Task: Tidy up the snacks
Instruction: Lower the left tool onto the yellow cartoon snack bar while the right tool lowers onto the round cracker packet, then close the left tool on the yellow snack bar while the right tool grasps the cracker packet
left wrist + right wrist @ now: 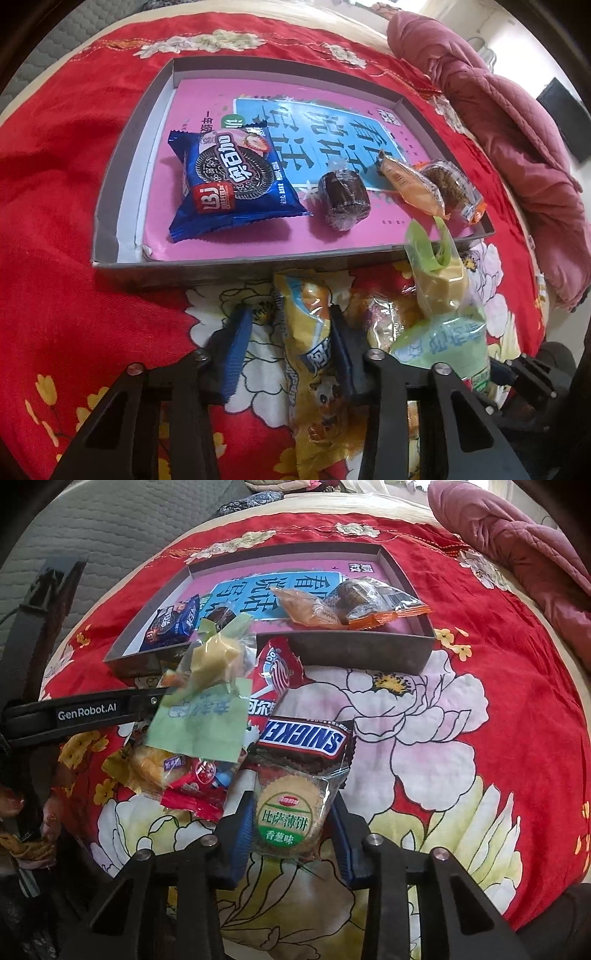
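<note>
A shallow grey tray (110, 206) lies on the red floral cloth with a pink book as its floor. In it are a blue cookie pack (232, 181), a dark wrapped cake (343, 199) and two orange-wrapped snacks (410, 181). A long yellow snack packet (310, 332) lies between the fingers of my left gripper (291, 350). The right pad touches it and the left pad stands a little off it. My right gripper (290, 830) is shut on a round biscuit packet (286, 812) with a green label.
Loose snacks are piled before the tray (362, 653): a Snickers bar (306, 738), a red lollipop packet (277, 675), a green-and-clear cake packet (207, 716), a red candy (195, 794) and a yellow bread pack (151, 768). A pink quilt (517, 129) is heaped at the right.
</note>
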Motion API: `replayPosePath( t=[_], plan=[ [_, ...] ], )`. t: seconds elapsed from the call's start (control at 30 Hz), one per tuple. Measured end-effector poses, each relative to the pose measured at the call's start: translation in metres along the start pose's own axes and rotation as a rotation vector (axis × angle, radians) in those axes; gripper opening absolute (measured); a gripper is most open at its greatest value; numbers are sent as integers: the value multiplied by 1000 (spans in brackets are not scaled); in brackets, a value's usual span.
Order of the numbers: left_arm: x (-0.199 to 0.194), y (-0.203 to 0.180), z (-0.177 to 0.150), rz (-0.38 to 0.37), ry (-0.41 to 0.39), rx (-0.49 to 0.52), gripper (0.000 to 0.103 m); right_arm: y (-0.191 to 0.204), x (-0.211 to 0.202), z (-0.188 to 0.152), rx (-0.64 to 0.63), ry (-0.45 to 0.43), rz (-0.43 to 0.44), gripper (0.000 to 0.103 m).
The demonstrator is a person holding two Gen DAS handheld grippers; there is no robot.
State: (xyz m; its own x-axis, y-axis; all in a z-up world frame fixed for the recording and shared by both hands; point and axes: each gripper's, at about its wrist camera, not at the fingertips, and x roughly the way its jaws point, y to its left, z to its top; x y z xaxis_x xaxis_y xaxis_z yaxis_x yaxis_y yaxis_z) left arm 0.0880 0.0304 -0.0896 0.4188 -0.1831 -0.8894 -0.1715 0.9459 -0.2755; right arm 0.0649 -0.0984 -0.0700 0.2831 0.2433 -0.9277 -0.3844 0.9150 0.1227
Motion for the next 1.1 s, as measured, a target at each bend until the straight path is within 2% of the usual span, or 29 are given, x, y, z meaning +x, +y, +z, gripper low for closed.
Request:
replayPosePath(
  t=[0.1, 0.2, 0.43, 1.1],
  plan=[
    [-2, -2, -2, -1, -2, 22, 28, -4, -3, 0, 13, -10, 5, 36],
    [-4, -1, -4, -11, -1, 19, 26, -5, -6, 0, 19, -22, 5, 35],
    [-19, 4, -11, -50, -1, -8, 26, -14, -21, 1, 54, -78, 14, 34],
    [-63, 2, -5, -61, -98, -19, 26, -24, -43, 10, 71, -214, 31, 34]
  ],
)
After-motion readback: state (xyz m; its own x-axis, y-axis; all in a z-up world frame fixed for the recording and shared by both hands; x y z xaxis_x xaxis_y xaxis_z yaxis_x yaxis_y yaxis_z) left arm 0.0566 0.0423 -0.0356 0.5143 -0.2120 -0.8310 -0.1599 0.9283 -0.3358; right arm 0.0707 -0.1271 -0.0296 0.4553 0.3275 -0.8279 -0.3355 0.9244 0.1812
